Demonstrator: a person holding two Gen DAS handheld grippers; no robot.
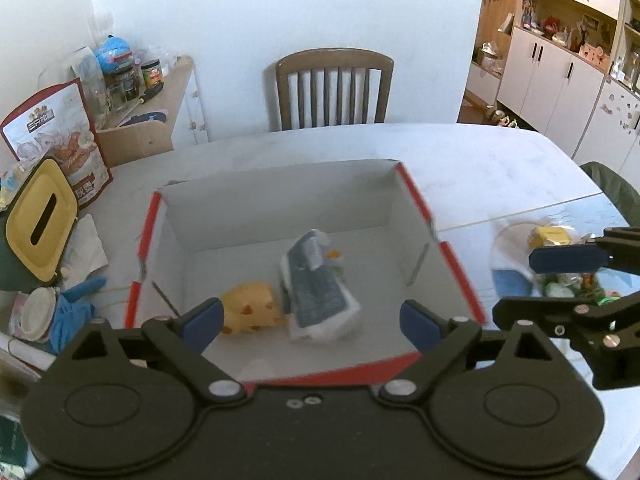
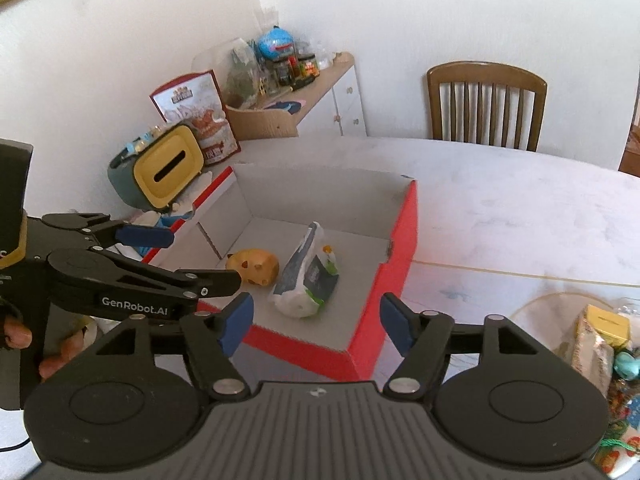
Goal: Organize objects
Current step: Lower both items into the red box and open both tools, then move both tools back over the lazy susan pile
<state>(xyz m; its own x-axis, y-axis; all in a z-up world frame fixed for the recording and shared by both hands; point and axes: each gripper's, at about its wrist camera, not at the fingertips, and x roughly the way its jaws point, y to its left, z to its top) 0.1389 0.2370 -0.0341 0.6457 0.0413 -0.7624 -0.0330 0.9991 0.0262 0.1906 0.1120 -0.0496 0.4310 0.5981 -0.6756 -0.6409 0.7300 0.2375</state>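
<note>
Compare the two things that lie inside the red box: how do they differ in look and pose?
The yellow cheese-shaped toy is small, rounded and one colour with dark holes; the tissue pack is longer, wrapped in white and dark blue plastic with print. The toy lies nearer the box's left wall; the pack lies slanted at its right, close beside it. Both rest on the floor of the red box, and neither gripper holds them.

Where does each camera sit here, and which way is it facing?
Left wrist: on the left gripper, looking forward and down into the red box on the table; its own open jaws show, with the right gripper at the right edge.
Right wrist: on the right gripper, facing the box from its right side; its open jaws show, plus the left gripper and fingers holding it.
Shared: box, yellow toy, packet, chair, tissue holder.
</note>
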